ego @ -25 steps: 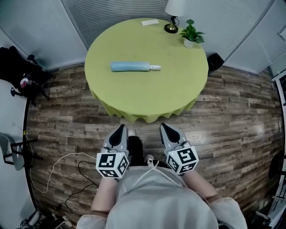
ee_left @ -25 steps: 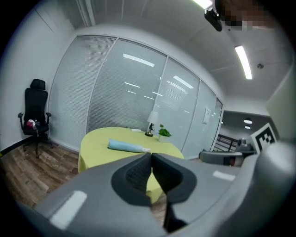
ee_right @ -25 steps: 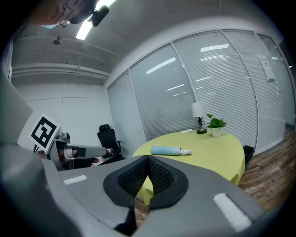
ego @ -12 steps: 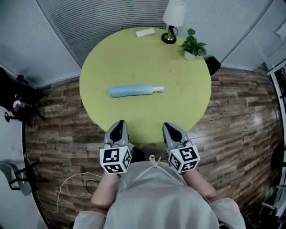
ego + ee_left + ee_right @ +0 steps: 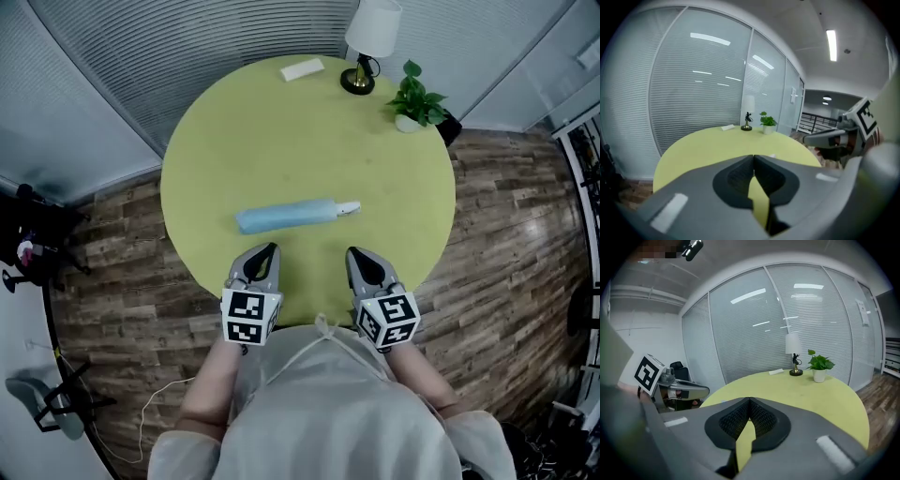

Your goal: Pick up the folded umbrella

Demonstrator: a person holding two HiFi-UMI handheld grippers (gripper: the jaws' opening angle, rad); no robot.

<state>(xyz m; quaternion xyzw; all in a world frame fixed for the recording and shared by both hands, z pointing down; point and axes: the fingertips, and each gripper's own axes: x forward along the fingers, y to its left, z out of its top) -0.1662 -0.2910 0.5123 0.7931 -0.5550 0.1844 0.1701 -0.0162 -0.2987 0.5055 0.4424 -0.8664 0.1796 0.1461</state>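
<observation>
Wood-plank flooring (image 5: 506, 225) surrounded a round counter (image 5: 225, 112) draped in yellow-green cloth, on which the folded light-blue umbrella (image 5: 286, 217) was laid flat, just beyond the left gripper (image 5: 269, 251) and right gripper (image 5: 355, 254). Both pairs of fingers were pressed together, with nothing between them. Unless they were spread before contact, the rounded umbrella would likely be nudged and rolled away rather than gripped.

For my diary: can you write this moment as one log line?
left gripper: jaws shut, empty | right gripper: jaws shut, empty | folded umbrella: on table, untouched
</observation>
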